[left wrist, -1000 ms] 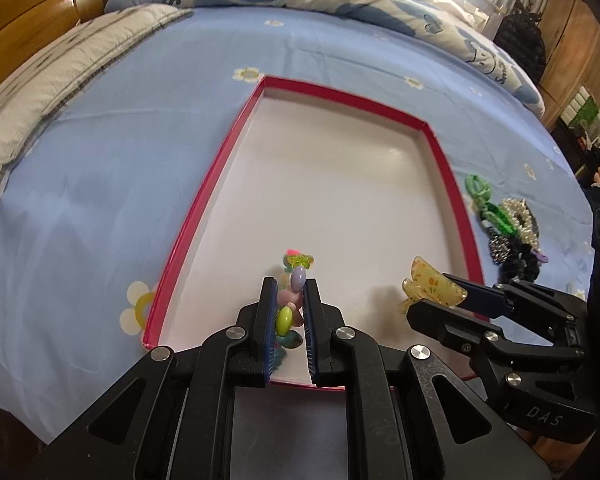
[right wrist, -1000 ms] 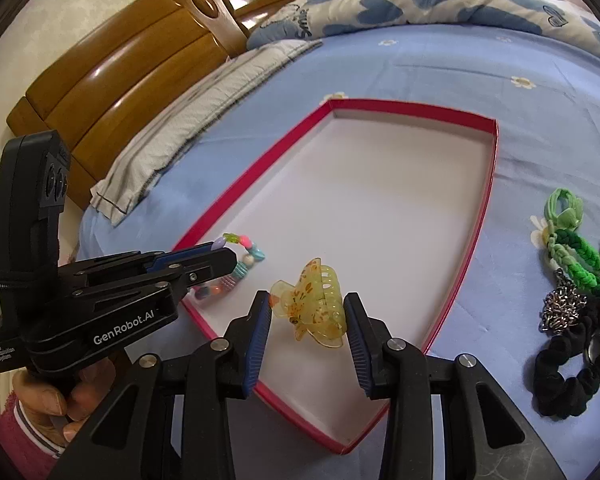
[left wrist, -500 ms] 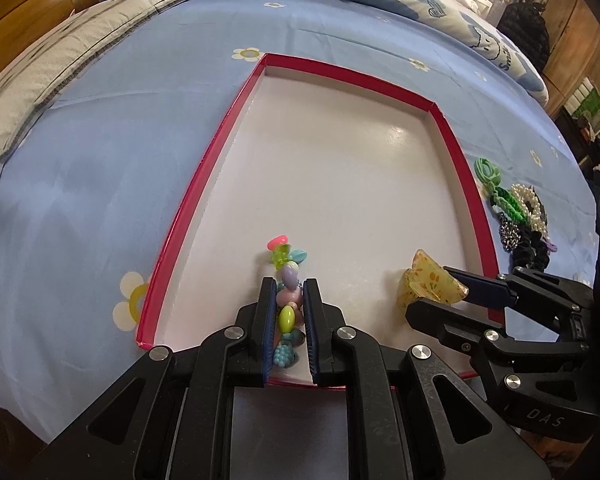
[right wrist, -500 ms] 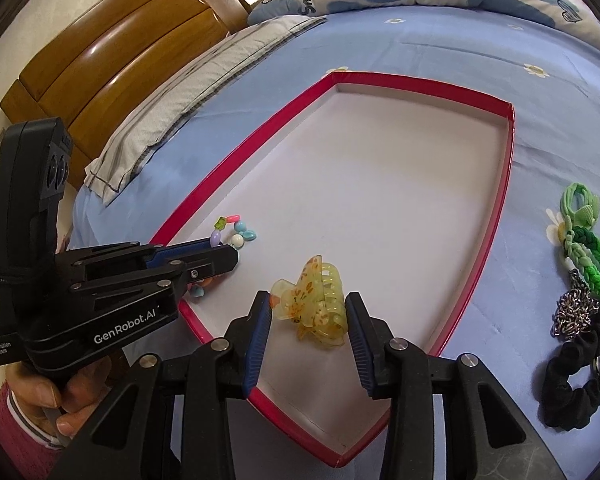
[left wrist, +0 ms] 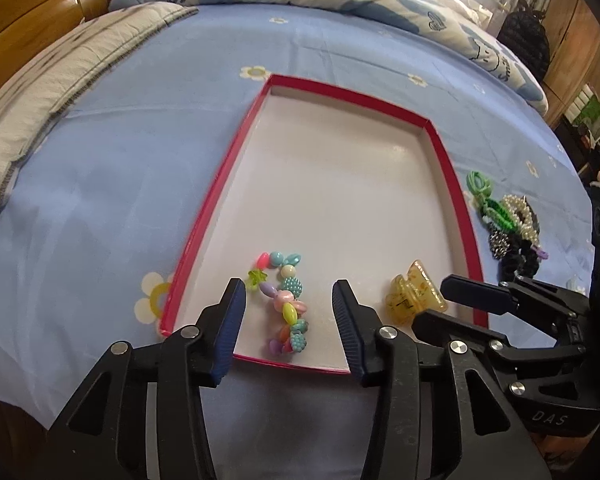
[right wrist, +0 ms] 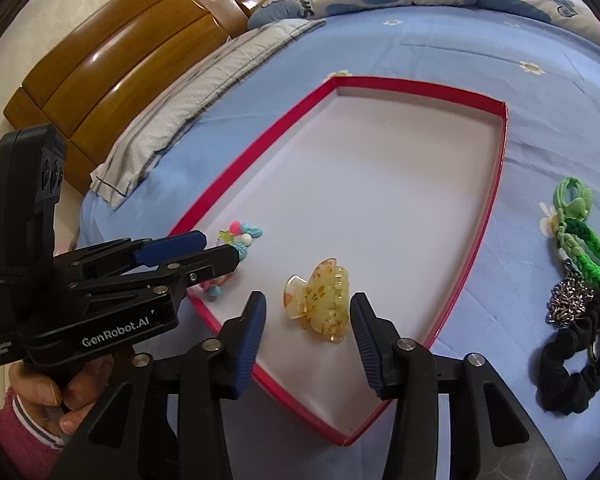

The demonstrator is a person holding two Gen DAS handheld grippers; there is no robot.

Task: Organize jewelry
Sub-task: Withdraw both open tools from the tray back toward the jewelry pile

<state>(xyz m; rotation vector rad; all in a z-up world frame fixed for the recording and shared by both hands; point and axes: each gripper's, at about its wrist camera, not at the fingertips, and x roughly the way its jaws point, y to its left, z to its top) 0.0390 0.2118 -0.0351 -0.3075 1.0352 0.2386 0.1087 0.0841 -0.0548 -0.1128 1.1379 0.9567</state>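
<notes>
A shallow white tray with a red rim [left wrist: 204,232] [right wrist: 496,184] lies on the blue bedspread. In its near left corner lies a bracelet of coloured beads [left wrist: 286,304] [right wrist: 240,236], stretched out on the tray floor. My left gripper [left wrist: 289,292] [right wrist: 218,248] straddles it, jaws opening, pads clear of the beads. A translucent yellow hair claw [right wrist: 318,304] [left wrist: 414,296] rests on the tray floor near the front right. Around it stands my right gripper [right wrist: 308,304] [left wrist: 436,300], jaws opening, with a gap on each side.
Right of the tray, a heap of jewelry [left wrist: 508,220] [right wrist: 580,264] lies on the bedspread: green braided bands, pearls, a metal chain, a black scrunchie [right wrist: 572,360]. A folded grey blanket [right wrist: 204,112] and wooden headboard [right wrist: 112,64] are at the far left. A hand [right wrist: 40,392] holds the left gripper.
The left jaws have spread and let go of the bead bracelet, which now lies on the tray floor. The right jaws have widened off the yellow hair claw.
</notes>
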